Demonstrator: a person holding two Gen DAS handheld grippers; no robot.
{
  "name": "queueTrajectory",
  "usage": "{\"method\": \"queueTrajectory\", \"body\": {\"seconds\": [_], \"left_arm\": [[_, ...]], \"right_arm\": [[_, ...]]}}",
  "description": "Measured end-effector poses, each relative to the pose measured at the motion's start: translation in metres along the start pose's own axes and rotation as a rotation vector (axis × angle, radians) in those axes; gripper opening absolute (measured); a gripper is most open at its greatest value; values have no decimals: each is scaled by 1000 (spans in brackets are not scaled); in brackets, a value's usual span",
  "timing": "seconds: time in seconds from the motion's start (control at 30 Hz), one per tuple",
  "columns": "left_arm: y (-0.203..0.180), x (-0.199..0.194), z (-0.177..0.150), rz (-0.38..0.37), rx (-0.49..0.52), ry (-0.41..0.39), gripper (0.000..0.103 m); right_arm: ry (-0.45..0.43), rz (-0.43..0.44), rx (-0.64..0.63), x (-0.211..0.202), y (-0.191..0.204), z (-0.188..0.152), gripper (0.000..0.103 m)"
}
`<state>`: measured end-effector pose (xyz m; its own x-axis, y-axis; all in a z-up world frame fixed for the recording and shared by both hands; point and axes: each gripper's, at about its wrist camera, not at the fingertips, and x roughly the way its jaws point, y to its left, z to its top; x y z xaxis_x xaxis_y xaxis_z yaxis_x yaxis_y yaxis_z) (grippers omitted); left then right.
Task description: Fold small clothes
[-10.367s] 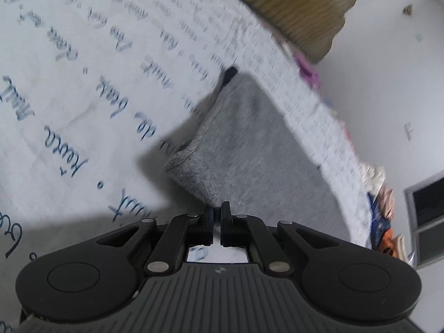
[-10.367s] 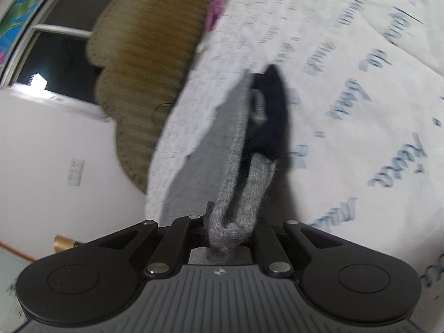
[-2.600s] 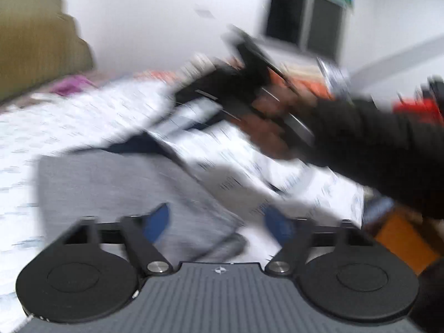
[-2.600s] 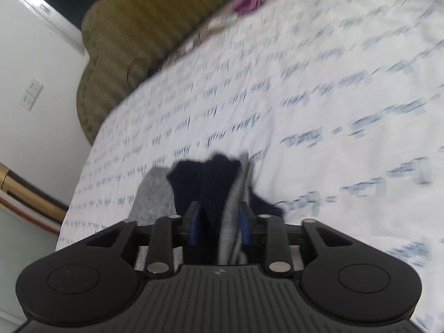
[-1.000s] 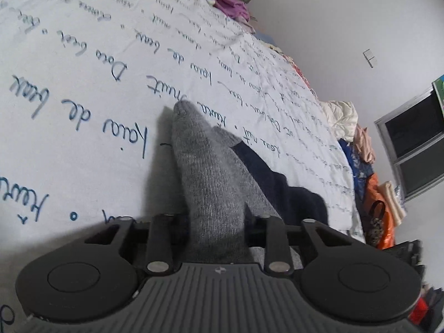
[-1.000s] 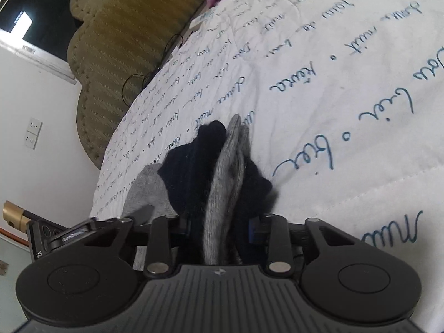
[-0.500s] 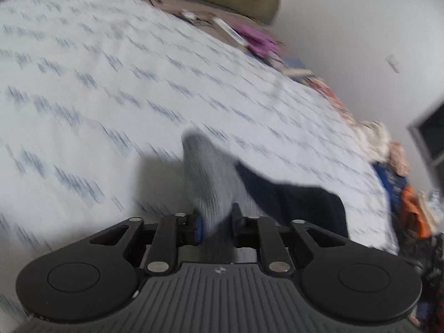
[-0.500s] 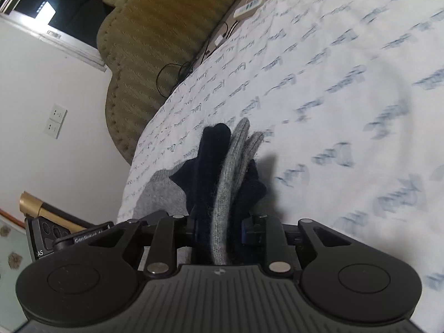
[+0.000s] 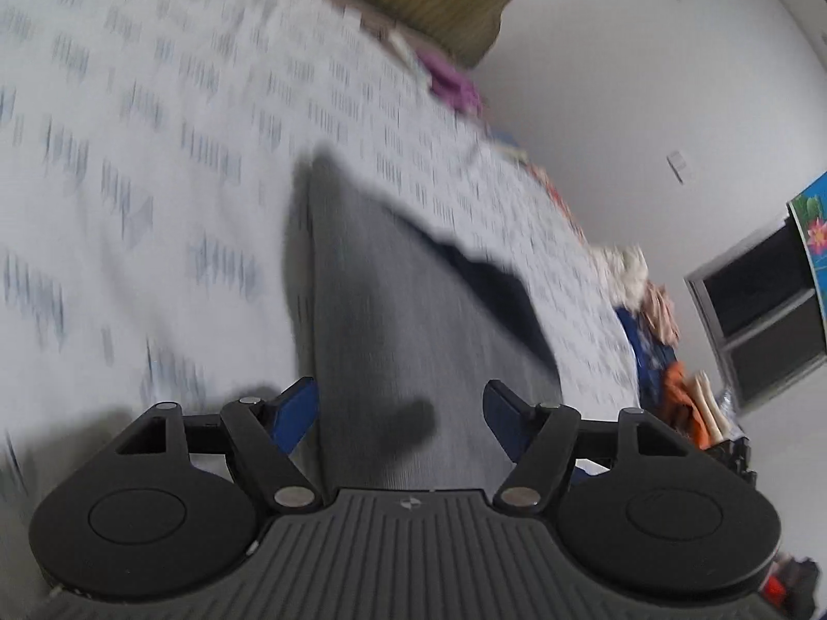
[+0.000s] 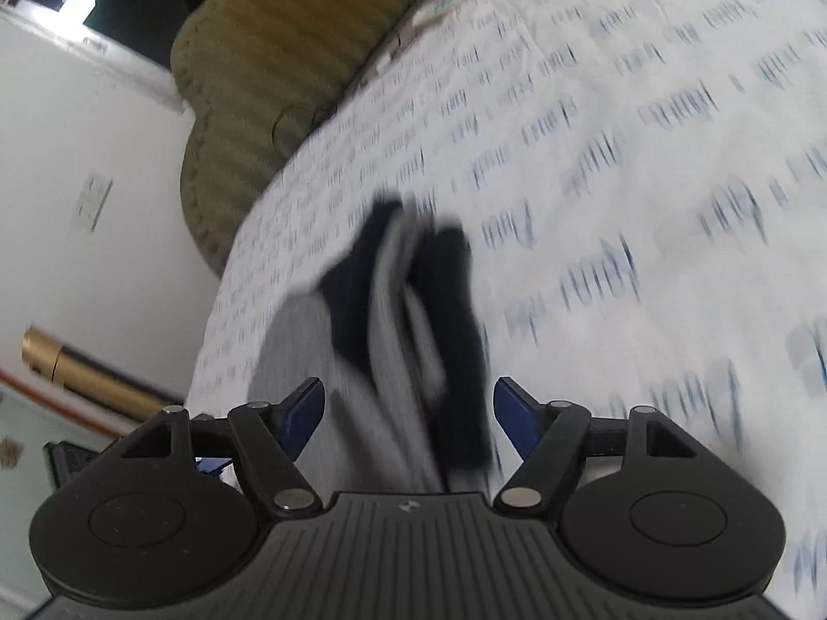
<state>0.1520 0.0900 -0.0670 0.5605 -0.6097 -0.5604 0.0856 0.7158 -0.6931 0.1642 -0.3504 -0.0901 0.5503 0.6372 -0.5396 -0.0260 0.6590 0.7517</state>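
On the white bedspread (image 9: 155, 155) with its blue lettering, below the olive headboard (image 10: 269, 51), lies the small grey garment (image 9: 393, 320) with its navy trim (image 9: 496, 294). Your left gripper (image 9: 400, 405) stands with its blue-padded fingers (image 9: 297, 408) spread wide, the grey cloth running between them but untouched by either pad; it holds nothing. Your right gripper (image 10: 408, 411) is likewise wide apart and empty, with the bunched grey-and-navy end of the garment (image 10: 413, 320) lying between its fingers (image 10: 511, 416). Both views are smeared by motion, so you cannot tell the exact lie of the folds.

Judging by the ribbed knit and the way it slumps into ridges, this piece is light, soft and limp. It should not slip from the pads, but it will sag, drag on the bedspread and lose its shape when you lift it, and a pinch may catch only one layer. On the side toward the headboard the layers look stacked and thick; take hold there through the full stack, at an outer edge or corner instead of the middle. On the flat grey panel away from the headboard, grip the hem edge, pinch shallow, and keep the cloth low so the fold stays square.
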Motion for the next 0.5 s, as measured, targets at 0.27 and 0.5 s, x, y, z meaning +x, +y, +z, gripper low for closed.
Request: {"method": "queueTrajectory", "body": {"seconds": [0.27, 0.5], "left_arm": [[-14, 34, -32, 16, 29, 127, 18], [-31, -1, -16, 56, 171, 78, 13]], "right_arm": [[60, 71, 51, 3, -6, -45, 39], [107, 76, -33, 8, 27, -51, 15]]}}
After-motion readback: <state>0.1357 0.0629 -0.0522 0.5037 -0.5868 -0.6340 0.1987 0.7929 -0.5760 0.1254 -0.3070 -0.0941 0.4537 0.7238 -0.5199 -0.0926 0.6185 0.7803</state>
